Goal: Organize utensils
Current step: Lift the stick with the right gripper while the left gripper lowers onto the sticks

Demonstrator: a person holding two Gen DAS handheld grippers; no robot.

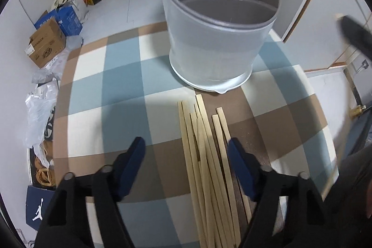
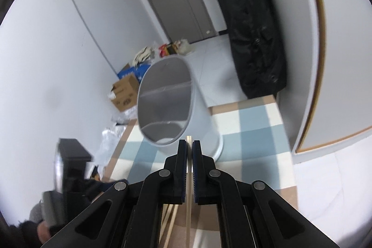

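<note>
The left gripper [image 1: 187, 150] points steeply down at the checked tablecloth [image 1: 111, 76], its blue-padded jaws standing apart. The pile of wooden chopsticks [image 1: 207, 155] lies on the cloth between them, closer to the right-hand finger; whether a pad touches the sticks cannot be told. Just beyond the far ends of the sticks stands the grey utensil holder [image 1: 214, 43], an oval tub split by inner walls into compartments, resting on the cloth and showing nothing inside.

The right gripper [image 2: 189, 145] is raised and angled gently downward toward the holder's mouth. Its jaws are pressed together on a single chopstick [image 2: 188, 178], which runs lengthwise between the pads with its tip poking out past the fingertips, just near of the holder [image 2: 204, 122]. More chopsticks show below it on the cloth. At the lower left of the right wrist view, the other hand's device appears blurred.
</note>
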